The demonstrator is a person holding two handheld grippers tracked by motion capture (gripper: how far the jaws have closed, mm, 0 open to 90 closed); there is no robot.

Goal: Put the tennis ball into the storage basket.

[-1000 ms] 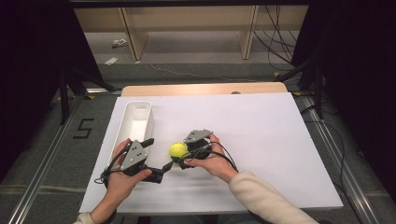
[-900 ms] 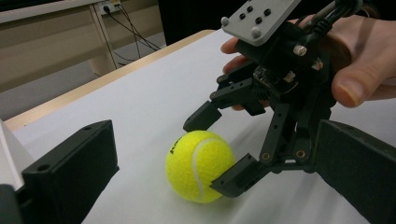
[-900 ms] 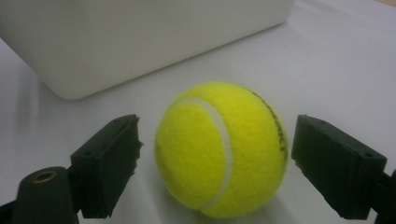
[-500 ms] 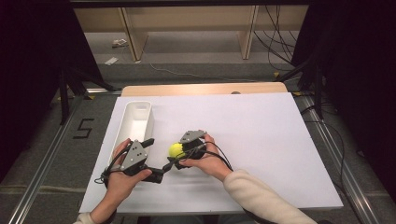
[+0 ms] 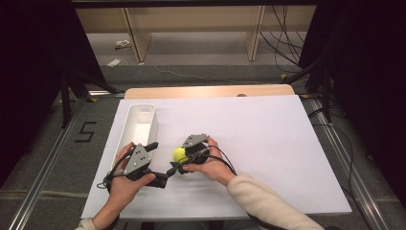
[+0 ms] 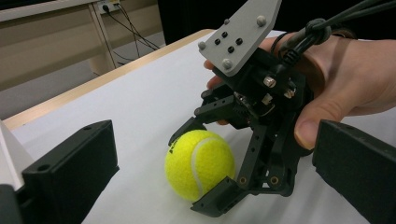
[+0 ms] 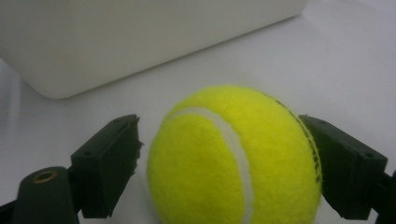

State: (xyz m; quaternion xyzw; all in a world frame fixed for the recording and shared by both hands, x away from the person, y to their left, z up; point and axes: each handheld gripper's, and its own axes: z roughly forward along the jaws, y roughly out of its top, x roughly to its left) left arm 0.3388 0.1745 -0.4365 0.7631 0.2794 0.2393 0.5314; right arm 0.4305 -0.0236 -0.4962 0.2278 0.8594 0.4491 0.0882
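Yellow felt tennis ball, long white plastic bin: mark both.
yellow felt tennis ball [image 6: 200, 163], left gripper view, on its curved white seam.
long white plastic bin [image 5: 128, 125], high view, on its left wall.

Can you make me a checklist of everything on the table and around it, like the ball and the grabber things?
Surface: white table top, with a wooden strip along its far edge.
Job's things: yellow tennis ball resting on the table; white bin to its left, nothing seen inside.
Clutter: nothing seen.
Grippers: right gripper has its jaws around the ball, one touching and a small gap at the other in the right gripper view, so not clamped yet. Left gripper is open and holds nothing, near the bin.
Cables: a black cable loops from the right gripper over the hand.
Surroundings: wooden shelf legs and loose wires on the floor beyond the table.
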